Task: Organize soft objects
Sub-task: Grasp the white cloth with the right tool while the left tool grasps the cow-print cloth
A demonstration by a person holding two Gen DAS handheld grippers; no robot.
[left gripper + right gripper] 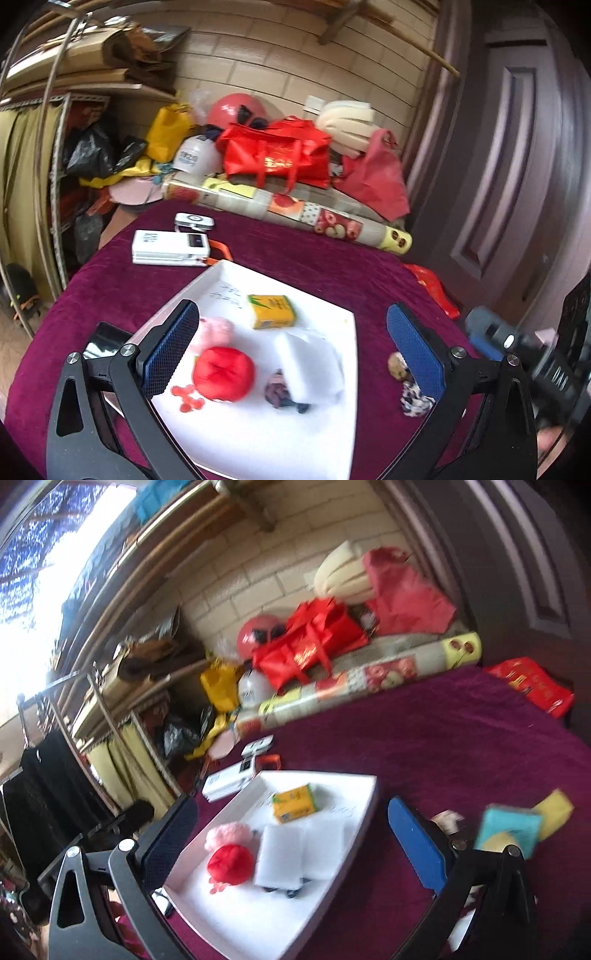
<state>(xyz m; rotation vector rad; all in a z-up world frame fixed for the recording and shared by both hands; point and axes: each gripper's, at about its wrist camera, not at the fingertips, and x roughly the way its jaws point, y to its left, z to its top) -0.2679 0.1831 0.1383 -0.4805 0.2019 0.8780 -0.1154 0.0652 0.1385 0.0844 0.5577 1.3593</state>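
Note:
A white tray lies on the purple tablecloth. In it are a red soft ball, a pink fluffy puff, a white sponge block, a yellow tissue pack and a dark scrunchie. My left gripper is open and empty above the tray. A patterned cloth piece and a small brownish item lie right of the tray. My right gripper is open and empty over the tray. A teal and yellow sponge pack lies to its right.
A white power bank and a small white device lie at the table's far left. Red bags, a rolled printed mat and a shelf rack stand behind. A dark door is at right.

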